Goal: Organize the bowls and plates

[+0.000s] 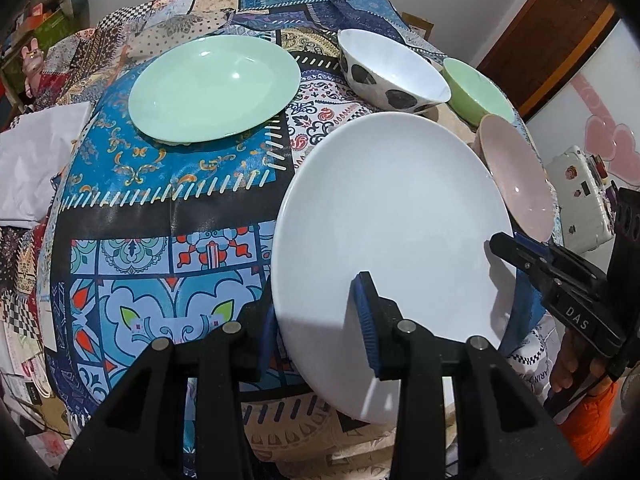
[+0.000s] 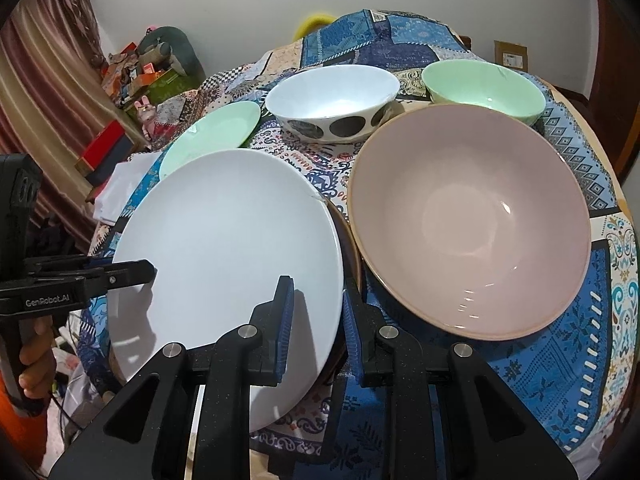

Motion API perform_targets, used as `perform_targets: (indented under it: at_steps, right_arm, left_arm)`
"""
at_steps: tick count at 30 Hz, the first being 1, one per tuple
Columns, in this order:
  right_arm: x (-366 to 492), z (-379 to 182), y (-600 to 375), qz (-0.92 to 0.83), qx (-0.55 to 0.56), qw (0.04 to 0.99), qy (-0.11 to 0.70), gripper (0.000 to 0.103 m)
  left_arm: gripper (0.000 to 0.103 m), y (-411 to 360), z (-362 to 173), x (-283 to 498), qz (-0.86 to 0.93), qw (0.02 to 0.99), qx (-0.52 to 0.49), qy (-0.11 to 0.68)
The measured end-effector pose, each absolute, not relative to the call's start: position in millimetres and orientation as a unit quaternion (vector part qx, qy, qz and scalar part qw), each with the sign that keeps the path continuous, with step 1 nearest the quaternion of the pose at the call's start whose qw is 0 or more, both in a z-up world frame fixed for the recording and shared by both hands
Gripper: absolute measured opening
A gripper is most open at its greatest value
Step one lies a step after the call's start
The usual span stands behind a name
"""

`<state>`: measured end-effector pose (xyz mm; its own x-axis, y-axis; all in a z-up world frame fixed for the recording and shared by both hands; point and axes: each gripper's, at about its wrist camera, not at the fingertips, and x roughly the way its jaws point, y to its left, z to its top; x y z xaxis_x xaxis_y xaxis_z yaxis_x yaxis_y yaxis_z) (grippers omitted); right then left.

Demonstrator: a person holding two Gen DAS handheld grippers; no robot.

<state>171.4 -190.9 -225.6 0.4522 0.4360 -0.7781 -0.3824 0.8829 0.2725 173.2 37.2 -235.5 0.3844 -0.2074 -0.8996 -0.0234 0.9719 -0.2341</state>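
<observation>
white plate [image 1: 384,240], one, tilted above the patchwork cloth [image 1: 168,216], held at two edges. my left gripper [image 1: 320,320] straddled its near-left rim, one finger under and one on top; jaws narrowed to the rim's thickness, apparently clamping it. my right gripper [image 2: 316,320] straddled the opposite rim the same way, jaws close together about the edge, though i could not tell whether both pads pressed it.

green plate [image 1: 212,88], one, flat on the cloth, well apart from the white plate, toward the far left. probable stacking target, in my judgement.

spotted bowl [image 2: 332,104], one, upright, far centre. green bowl [image 2: 480,88], one, just beside it to the right. pink bowl [image 2: 468,232], one, large, very near the white plate's right edge; whether they touched i could not tell.

hazards noted: smooth glazed rim between narrow pads could slip if either hand twisted or the two moved out of step; the plate's raised edge could knock the pink bowl on a swing rightward; a steep tilt at release might chip either plate.
</observation>
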Motion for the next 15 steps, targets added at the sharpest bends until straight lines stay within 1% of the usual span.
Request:
perform_targets:
  at_steps: [15]
  right_arm:
    - [170.8,-231.1,-186.8,0.237,0.030,0.852,0.466,0.022]
  left_arm:
    - [0.038,46.0,-251.2,188.4,-0.039,0.816,-0.123,0.563]
